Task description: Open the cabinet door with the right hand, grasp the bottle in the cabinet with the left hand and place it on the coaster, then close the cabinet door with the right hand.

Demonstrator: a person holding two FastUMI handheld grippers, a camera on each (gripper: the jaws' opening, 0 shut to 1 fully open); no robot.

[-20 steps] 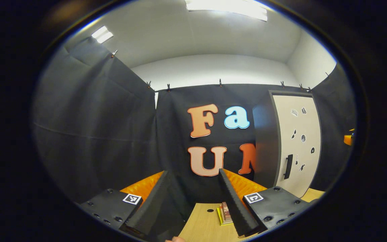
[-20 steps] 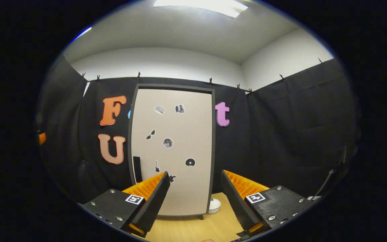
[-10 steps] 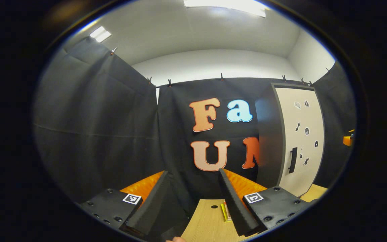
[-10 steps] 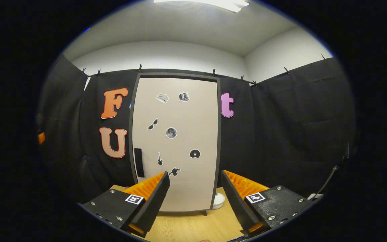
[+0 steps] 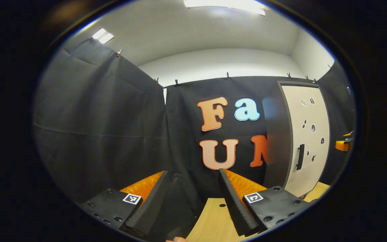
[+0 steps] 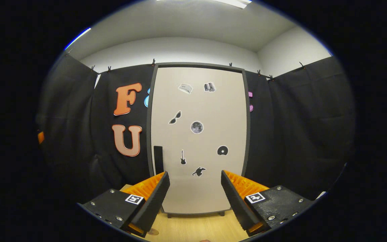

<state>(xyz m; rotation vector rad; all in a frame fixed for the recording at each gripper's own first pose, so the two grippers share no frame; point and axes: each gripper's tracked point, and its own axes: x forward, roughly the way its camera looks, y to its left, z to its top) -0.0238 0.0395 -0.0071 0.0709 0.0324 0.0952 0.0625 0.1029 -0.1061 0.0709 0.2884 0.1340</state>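
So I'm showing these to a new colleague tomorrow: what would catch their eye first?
Probably the tall pale cabinet door, shut and dotted with small dark stickers, straight ahead in the right gripper view. A dark handle runs down its left edge, just above the open right gripper. In the left gripper view the open left gripper faces the black cloth wall, cabinet off to its right.

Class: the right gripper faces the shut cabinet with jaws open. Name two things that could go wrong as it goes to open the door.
1. The handle is a slim vertical bar at the door's left edge, while the right gripper points at the middle of the door; it may miss the bar.
2. The left gripper waits left of the cabinet, on the handle side; the door might swing into it.
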